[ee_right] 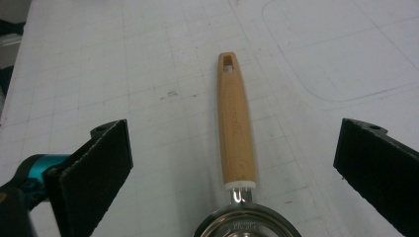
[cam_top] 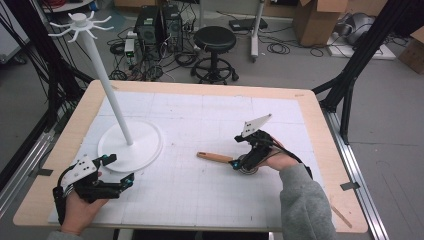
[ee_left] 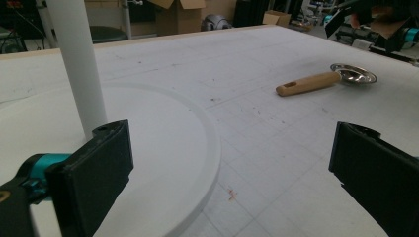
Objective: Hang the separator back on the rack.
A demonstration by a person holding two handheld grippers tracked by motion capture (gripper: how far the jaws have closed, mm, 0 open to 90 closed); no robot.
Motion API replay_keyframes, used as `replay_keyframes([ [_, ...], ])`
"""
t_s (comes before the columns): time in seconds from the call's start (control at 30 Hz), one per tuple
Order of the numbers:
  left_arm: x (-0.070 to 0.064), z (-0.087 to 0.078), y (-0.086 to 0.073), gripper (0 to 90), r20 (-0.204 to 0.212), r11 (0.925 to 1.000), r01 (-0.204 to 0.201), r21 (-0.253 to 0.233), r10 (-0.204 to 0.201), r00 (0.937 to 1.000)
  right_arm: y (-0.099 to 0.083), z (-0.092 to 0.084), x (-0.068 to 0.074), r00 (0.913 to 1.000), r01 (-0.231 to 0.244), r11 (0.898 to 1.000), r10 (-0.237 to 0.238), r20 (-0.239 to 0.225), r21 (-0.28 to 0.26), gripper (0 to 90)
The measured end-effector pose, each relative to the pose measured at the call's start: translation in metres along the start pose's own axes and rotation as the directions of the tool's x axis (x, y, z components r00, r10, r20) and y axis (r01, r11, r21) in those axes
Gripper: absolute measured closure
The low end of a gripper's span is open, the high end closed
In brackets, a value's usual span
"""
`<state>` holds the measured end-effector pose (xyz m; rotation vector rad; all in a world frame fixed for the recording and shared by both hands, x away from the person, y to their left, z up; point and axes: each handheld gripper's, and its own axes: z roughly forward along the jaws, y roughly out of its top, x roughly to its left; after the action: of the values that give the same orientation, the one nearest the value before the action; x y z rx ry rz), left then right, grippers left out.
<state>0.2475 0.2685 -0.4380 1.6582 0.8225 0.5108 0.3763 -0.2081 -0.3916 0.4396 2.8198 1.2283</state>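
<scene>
In the high view, the right gripper (cam_top: 239, 163) hangs directly over the metal bowl of a small strainer (cam_top: 227, 161) that lies flat on the white gridded mat (cam_top: 210, 125); its wooden handle runs out beyond the fingertips toward the white stand (cam_top: 131, 142). The left gripper (cam_top: 120, 171) sits at the near left of the table, fingers spread, one fingertip over the rim of the stand's round base (the other off the rim, above the mat), holding nothing.

In the left gripper view, the two black pads (ee_left: 94, 170) stand wide apart with nothing between them. The stand's pole (ee_left: 79, 64) rises just beyond the left pad, the base edge curves through the gap, and the strainer (ee_left: 323, 80) lies well ahead toward the right pad's side.

In the right gripper view, the pads (ee_right: 99, 163) are released and far apart, neither touching anything. The strainer's wooden handle (ee_right: 235, 123) lies centred between them, pointing straight away from the fingers, its hanging hole at the far end, and the steel bowl rim (ee_right: 247, 223) sits nearest, low in the gap.
</scene>
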Motion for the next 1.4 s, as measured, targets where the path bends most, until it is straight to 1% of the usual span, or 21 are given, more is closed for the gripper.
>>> replay_keyframes([
  [0.03,0.0,0.0,0.0,3.7,0.0,1.0,0.0,0.0,0.0,1.0,0.0,0.001,-0.001,1.0,-0.004,1.0,0.004,-0.007,0.009,0.7],
  [0.1,0.0,0.0,0.0,3.7,-0.001,1.0,0.001,0.0,-0.001,1.0,0.001,0.004,-0.003,1.0,0.007,1.0,-0.007,-0.006,0.024,0.7],
  [0.2,0.0,0.0,0.0,3.7,-0.001,1.0,0.001,-0.001,-0.001,1.0,-0.001,0.008,-0.006,0.9999,-0.007,0.999,0.007,-0.01,0.05,0.7],
  [0.3,0.0,-0.001,0.0,3.7,-0.003,1.0,0.002,0.0,-0.002,1.0,-0.003,0.012,-0.009,0.9999,-0.004,0.998,0.005,-0.009,0.062,0.7],
  [0.4,0.0,-0.002,-0.001,3.7,-0.006,1.0,0.005,-0.001,-0.005,1.0,-0.003,0.017,-0.01,0.9999,0.014,0.995,-0.013,-0.007,0.1,0.9],
  [0.47,0.001,-0.003,-0.001,3.7,-0.007,1.0,0.003,0.0,-0.003,1.0,-0.003,0.02,-0.01,0.9996,0.023,0.993,-0.022,-0.016,0.119,4.7],
  [0.5,0.0,-0.003,-0.001,3.7,-0.007,1.0,0.004,0.0,-0.004,1.0,-0.003,0.021,-0.011,0.9994,0.032,0.991,-0.03,-0.016,0.127,4.8],
  [0.6,0.0,-0.004,-0.001,3.7,-0.007,1.0,0.004,0.002,-0.004,1.0,-0.003,0.023,-0.012,0.9995,0.027,0.99,-0.025,-0.019,0.142,5.8],
  [0.67,0.001,-0.004,-0.002,3.7,-0.009,1.0,0.005,0.001,-0.005,0.9999,-0.003,0.023,-0.013,0.9995,0.029,0.989,-0.027,-0.02,0.142,7.2],
  [0.7,0.001,-0.004,-0.002,3.7,-0.009,1.0,0.004,0.002,-0.004,0.9999,-0.003,0.024,-0.014,0.9994,0.029,0.989,-0.026,-0.021,0.146,8.8],
  [0.77,0.001,-0.004,-0.002,3.7,-0.01,1.0,0.004,0.002,-0.004,0.9999,-0.004,0.024,-0.014,0.9989,0.042,0.986,-0.038,-0.028,0.162,16.1],
  [0.8,0.001,-0.004,-0.002,3.7,-0.01,1.0,0.004,0.002,-0.004,0.9999,-0.004,0.024,-0.014,0.9986,0.05,0.985,-0.046,-0.025,0.166,16.0],
  [0.83,0.001,-0.004,-0.002,3.7,-0.01,1.0,0.002,0.002,-0.002,0.9999,-0.004,0.024,-0.014,0.9991,0.04,0.985,-0.038,-0.019,0.168,16.4],
  [0.9,0.001,-0.004,-0.002,3.7,-0.01,1.0,0.002,0.001,-0.002,0.9999,-0.004,0.025,-0.014,0.9988,0.043,0.984,-0.038,-0.03,0.174,20.6],
  [0.97,0.0,-0.004,-0.002,3.7,-0.011,1.0,0.002,0.003,-0.002,0.9999,-0.005,0.026,-0.014,0.9985,0.05,0.981,-0.045,-0.032,0.188,24.2],
  [1.0,0.0,-0.004,-0.002,3.7,-0.01,1.0,0.002,0.002,-0.002,0.9999,-0.005,0.026,-0.014,0.9983,0.049,0.98,-0.042,-0.041,0.194,26.5],
  [1.13,0.001,-0.004,-0.002,3.7,-0.01,1.0,0.003,0.002,-0.003,0.9999,-0.006,0.029,-0.015,0.9978,0.052,0.974,-0.042,-0.05,0.221,33.6],
  [1.27,0.001,-0.004,-0.002,3.7,-0.009,1.0,0.004,0.002,-0.004,1.0,-0.006,0.03,-0.014,0.998,0.05,0.973,-0.041,-0.047,0.224,39.6],
  [1.3,0.001,-0.004,-0.002,3.7,-0.009,1.0,0.006,0.001,-0.006,0.9999,-0.006,0.03,-0.014,0.9979,0.054,0.97,-0.044,-0.048,0.236,40.7],
  [1.4,0.001,-0.004,-0.002,3.7,-0.009,1.0,0.005,0.003,-0.005,0.9999,-0.006,0.031,-0.014,0.9974,0.064,0.968,-0.054,-0.047,0.244,43.6],
])
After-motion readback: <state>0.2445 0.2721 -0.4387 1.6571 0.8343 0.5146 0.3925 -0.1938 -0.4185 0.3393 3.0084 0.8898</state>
